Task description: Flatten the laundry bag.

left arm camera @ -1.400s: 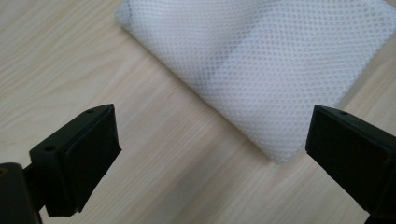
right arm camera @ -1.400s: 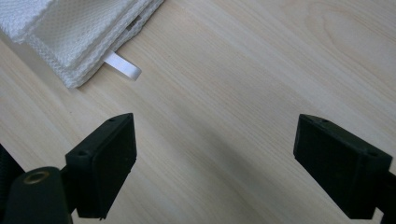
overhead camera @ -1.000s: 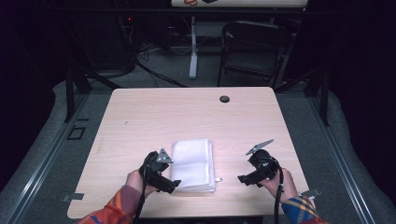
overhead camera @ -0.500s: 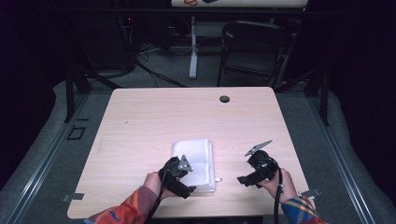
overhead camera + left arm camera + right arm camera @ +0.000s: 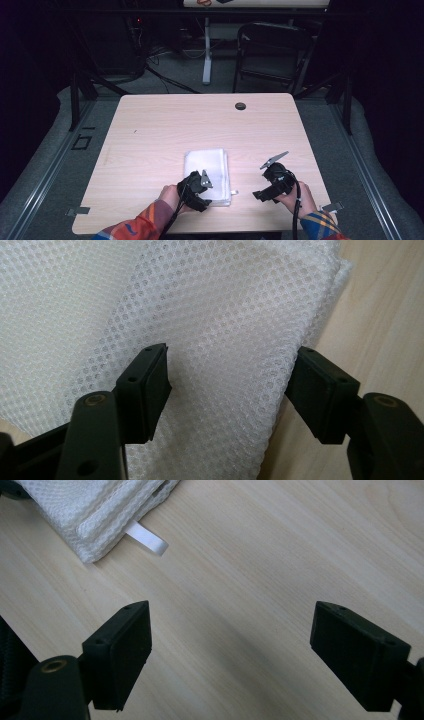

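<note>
While the person's left sleeve [image 5: 150,224] is coming in from the near edge, the left tool [image 5: 199,186] is sitting over the near left corner of the folded white mesh cloth [image 5: 209,167], which is lying flat on the pale wooden bench [image 5: 150,135], near its near edge and a little right of the middle. Along that tool's own jaws, the cloth [image 5: 200,315] is filling the gap between them: the left pad is standing on the mesh and the right pad is standing at the cloth's folded edge, just where the bare bench [image 5: 390,315] is beginning. The jaws have just been closing and are now standing about half apart with the cloth between them, but the pads are not yet pressing it. Moving right, a small white tag [image 5: 233,192] is sticking out from the cloth's near right corner onto the wood. Farther right, well apart from the cloth, the right tool [image 5: 270,187] is resting low over bare bench in the person's right hand [image 5: 296,196], with its grey plate tilting up and a cable trailing back over the wrist. From that tool's own camera, its jaws are standing wide apart with nothing but wood grain between them, while the cloth's corner [image 5: 100,505] and the tag [image 5: 147,539] are lying beyond its left jaw. At the far edge of the bench a small dark round cap [image 5: 240,106] is sitting alone.
</note>
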A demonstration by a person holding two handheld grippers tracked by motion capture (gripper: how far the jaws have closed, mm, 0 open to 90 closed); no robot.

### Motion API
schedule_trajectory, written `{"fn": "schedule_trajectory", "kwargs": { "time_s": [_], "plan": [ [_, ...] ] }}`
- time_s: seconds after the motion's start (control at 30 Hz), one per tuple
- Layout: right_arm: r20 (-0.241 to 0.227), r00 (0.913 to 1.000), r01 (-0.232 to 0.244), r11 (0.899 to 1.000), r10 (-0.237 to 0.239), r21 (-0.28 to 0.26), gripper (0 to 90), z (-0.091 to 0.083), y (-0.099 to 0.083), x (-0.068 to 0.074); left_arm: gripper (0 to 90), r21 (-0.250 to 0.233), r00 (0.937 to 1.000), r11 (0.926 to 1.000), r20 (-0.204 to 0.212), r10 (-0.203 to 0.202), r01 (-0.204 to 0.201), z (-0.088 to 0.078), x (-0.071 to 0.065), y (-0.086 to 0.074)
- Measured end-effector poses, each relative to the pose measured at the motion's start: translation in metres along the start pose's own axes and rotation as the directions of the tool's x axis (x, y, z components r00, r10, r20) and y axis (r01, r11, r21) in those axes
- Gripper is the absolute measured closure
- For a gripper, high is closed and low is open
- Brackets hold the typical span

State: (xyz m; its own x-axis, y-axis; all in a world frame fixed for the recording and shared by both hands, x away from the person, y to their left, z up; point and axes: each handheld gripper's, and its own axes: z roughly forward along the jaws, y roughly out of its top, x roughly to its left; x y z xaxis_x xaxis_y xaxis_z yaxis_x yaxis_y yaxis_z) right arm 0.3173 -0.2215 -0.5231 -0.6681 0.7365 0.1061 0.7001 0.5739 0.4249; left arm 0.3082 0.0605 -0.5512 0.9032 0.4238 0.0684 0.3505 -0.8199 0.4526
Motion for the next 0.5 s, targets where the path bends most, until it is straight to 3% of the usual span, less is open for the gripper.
{"fn": "schedule_trajectory", "kwargs": {
  "time_s": [0.07, 0.17, 0.27, 0.3, 0.5],
  "plan": [
    [0.001, 1.0, 0.006, 1.0, -0.006, 0.006, 16.7, 0.0005, 0.0003, 0.0006, 41.5, -0.016, 0.9995, 0.9998, 0.03, -0.007, 0.007, -0.0012, 0.0031, -0.0016],
    [-0.005, 1.0, -0.004, 1.0, 0.004, -0.012, 16.8, 0.0026, -0.0001, 0.0023, 43.7, -0.02, 0.9993, 0.9998, 0.037, -0.007, 0.008, -0.002, 0.0051, -0.0023],
    [-0.005, 0.9999, 0.014, 1.0, -0.014, 0.011, 17.0, 0.0024, 0.0009, 0.0028, 46.8, -0.022, 0.999, 0.9997, 0.045, -0.006, 0.007, -0.0031, 0.0074, -0.0029],
    [0.0, 0.9996, 0.028, 0.999, -0.028, 0.022, 17.1, 0.0027, 0.0011, 0.0026, 52.3, -0.024, 0.9985, 0.9997, 0.054, -0.008, 0.01, -0.0033, 0.0083, -0.0032],
    [-0.015, 0.9996, 0.022, 1.0, -0.022, 0.01, 17.2, 0.0045, 0.0013, 0.0043, 58.7, -0.026, 0.9973, 0.9996, 0.074, 0.0, 0.002, -0.0034, 0.0084, -0.0032]
  ]
}}
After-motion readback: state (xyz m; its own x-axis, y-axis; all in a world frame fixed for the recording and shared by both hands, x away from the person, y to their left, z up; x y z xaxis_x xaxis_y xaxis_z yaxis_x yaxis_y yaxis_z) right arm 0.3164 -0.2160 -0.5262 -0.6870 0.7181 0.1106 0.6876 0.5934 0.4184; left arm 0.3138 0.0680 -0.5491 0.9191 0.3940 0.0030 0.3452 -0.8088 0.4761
